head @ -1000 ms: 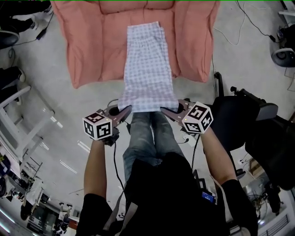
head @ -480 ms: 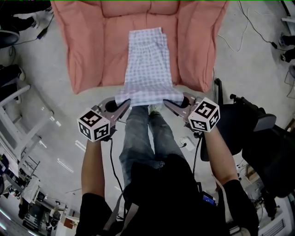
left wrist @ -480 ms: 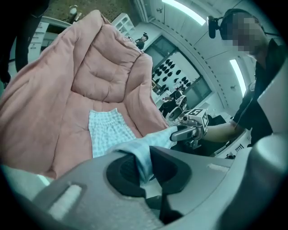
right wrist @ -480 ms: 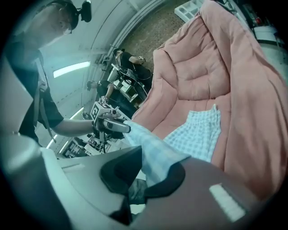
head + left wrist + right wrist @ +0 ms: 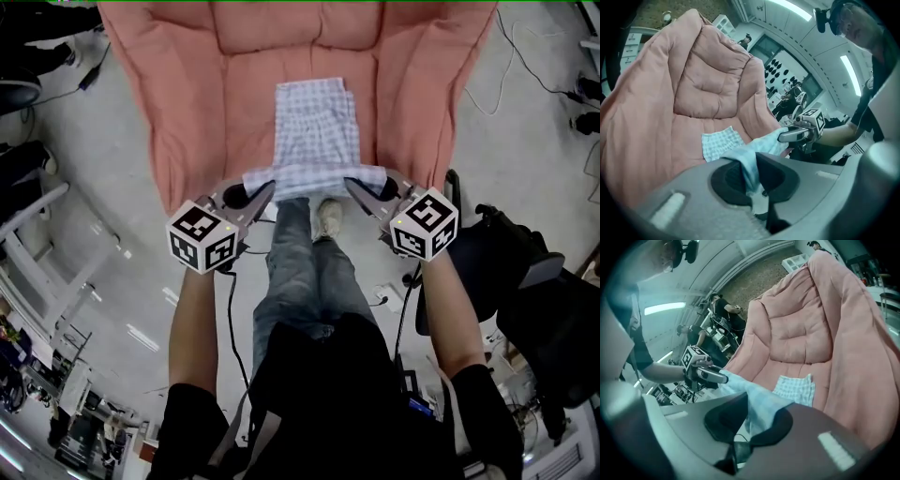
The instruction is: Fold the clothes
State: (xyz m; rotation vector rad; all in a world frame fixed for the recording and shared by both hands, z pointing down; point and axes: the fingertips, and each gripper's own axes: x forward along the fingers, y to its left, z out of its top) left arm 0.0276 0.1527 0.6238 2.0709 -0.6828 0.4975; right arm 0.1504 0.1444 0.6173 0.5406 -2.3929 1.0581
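Observation:
A light checked garment (image 5: pixel 317 129) lies on a big pink cushion (image 5: pixel 202 103). Its near edge is lifted and stretched between my two grippers just above the cushion's front rim. My left gripper (image 5: pixel 263 191) is shut on the edge's left corner, my right gripper (image 5: pixel 355 187) on the right corner. In the left gripper view the cloth (image 5: pixel 749 165) runs from between the jaws across to the right gripper (image 5: pixel 796 135). In the right gripper view the cloth (image 5: pixel 759 401) leads over to the left gripper (image 5: pixel 710 375), with the flat part (image 5: pixel 796 389) behind.
The person's legs and a shoe (image 5: pixel 328 217) stand just below the held edge. A black office chair (image 5: pixel 530 281) is at the right. Cables (image 5: pixel 525 52) run over the floor at the upper right, and white frames (image 5: pixel 33 248) stand at the left.
Both grippers have moved forward toward the cushion, carrying the garment's near edge with them. The part hanging off the cushion's front is gone and the flat stretch looks shorter.

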